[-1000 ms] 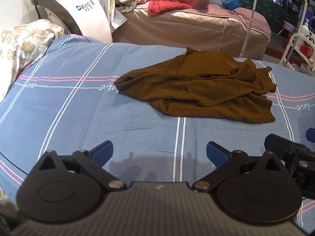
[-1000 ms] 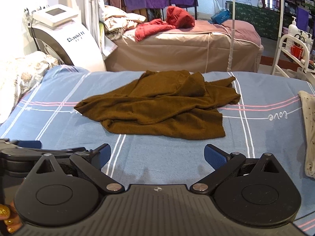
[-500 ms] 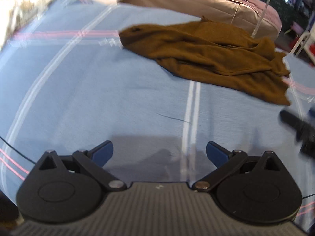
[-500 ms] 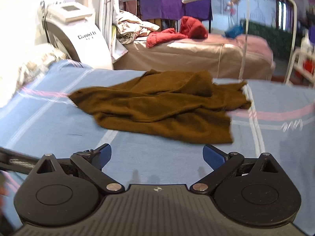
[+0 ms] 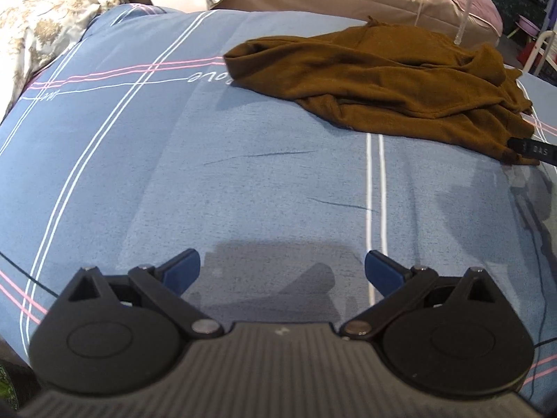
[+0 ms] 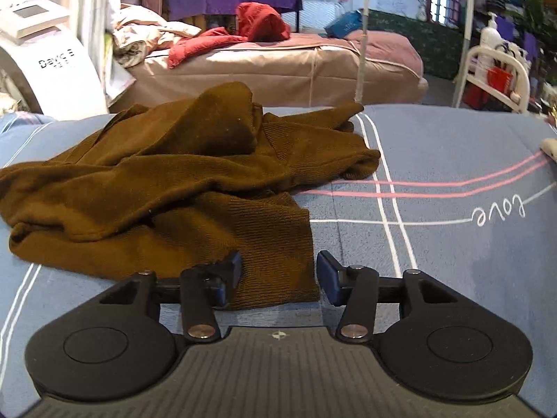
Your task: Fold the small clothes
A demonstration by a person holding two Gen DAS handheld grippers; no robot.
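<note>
A crumpled brown knit garment (image 6: pixel 167 181) lies on the blue striped bed sheet (image 6: pixel 452 250). My right gripper (image 6: pixel 278 275) is low at the garment's near right corner, and that corner lies between its blue pads. Its jaws are closing, and the pads do not visibly squeeze the cloth. In the left wrist view the garment (image 5: pixel 383 76) lies far ahead to the right, with a black part of the right gripper (image 5: pixel 532 151) at its corner. My left gripper (image 5: pixel 282 271) stands open over bare sheet (image 5: pixel 243 181), well short of the garment.
A floral pillow (image 5: pixel 38 31) lies at the sheet's left end. Behind the bed stand a white machine (image 6: pixel 52 66), a second bed (image 6: pixel 278 66) with red clothes, a metal pole (image 6: pixel 362 35) and a white cart (image 6: pixel 494 73). A thin cable (image 5: pixel 536 250) crosses the sheet at right.
The right gripper moved forward and down onto the garment's corner, and its jaws narrowed around it. The left gripper sank toward the sheet a second ago and has since held still.
</note>
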